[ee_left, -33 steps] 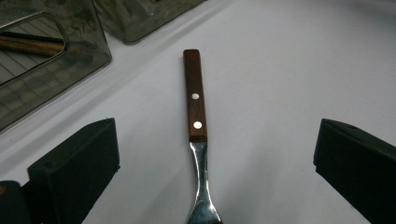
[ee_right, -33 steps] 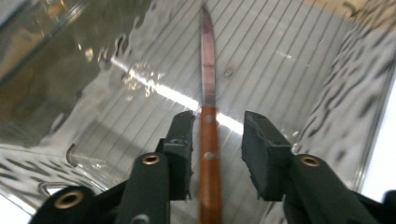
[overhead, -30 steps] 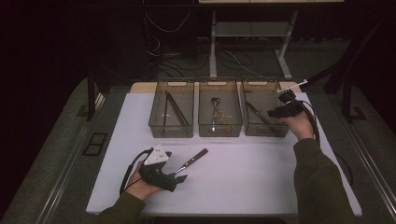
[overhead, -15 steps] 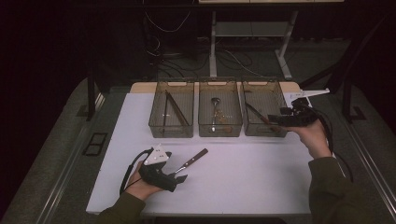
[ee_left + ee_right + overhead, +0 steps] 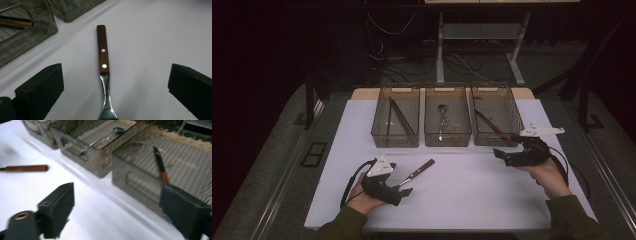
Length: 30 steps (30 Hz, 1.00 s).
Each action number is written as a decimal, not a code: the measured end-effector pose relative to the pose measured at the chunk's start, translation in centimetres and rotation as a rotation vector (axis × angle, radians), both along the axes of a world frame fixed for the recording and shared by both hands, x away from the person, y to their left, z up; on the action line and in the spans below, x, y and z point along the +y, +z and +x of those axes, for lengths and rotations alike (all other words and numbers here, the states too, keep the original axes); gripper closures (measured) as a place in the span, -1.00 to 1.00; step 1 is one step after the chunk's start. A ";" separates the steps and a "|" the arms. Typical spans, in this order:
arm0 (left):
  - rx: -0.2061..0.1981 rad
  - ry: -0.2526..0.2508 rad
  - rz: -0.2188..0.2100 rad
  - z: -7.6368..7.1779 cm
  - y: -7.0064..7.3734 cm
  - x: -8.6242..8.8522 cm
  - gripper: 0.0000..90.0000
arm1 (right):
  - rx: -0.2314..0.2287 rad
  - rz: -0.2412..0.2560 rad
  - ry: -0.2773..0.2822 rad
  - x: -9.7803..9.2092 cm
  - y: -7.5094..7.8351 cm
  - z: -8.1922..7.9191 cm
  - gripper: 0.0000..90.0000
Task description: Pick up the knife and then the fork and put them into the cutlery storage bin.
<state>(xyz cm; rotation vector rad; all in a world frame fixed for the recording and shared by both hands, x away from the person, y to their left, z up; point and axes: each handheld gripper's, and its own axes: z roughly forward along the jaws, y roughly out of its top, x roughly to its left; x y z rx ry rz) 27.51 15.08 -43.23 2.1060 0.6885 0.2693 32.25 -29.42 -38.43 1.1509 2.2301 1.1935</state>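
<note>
The wooden-handled utensil [image 5: 104, 75] lies flat on the white bench top [image 5: 462, 195], between the spread jaws of the left gripper [image 5: 115, 87] and touched by neither of them. In the left gripper view its brown handle, with two pale rivets, points away from the gripper, and its shiny metal neck runs down out of the bottom of that view, so its working end is hidden. Those jaws stand wide and released, one at each side, both resting low at the bench. In the high view the left gripper [image 5: 404, 190] sits near the front of the bench, held by the person's left hand [image 5: 362, 200], with the utensil [image 5: 414, 175] slanting up and to the right from it.

The right gripper [image 5: 117, 210] also has its jaws apart and holds nothing. In its own view the white bench lies between them, and just beyond stands the nearest of three clear bins [image 5: 150, 170], with a dark-bladed, orange-handled tool [image 5: 161, 168] lying inside. The middle bin [image 5: 95, 152] holds a metal spoon [image 5: 100, 140]. In the high view the right gripper [image 5: 502, 156] hovers just in front of the right-hand bin [image 5: 494, 115], well apart from the left gripper. The left-hand bin [image 5: 396, 120] holds long dark sticks.
</note>
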 end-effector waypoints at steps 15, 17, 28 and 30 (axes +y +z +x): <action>-0.010 0.008 0.015 0.1 0.3 -0.2 -0.99 | 0.008 0.035 0.032 0.2 -4.3 -4.8 -0.73; -0.009 0.015 0.016 0.2 0.4 -0.3 -0.95 | 0.018 0.040 0.035 0.2 -4.7 -5.2 -0.73; 0.019 0.077 0.027 1.5 0.5 -1.4 -0.43 | 0.040 0.034 0.069 0.7 -5.7 -5.9 -0.73; 0.031 0.090 0.034 1.9 0.3 -1.8 -0.29 | 0.042 0.036 0.070 0.7 -5.7 -5.9 -0.73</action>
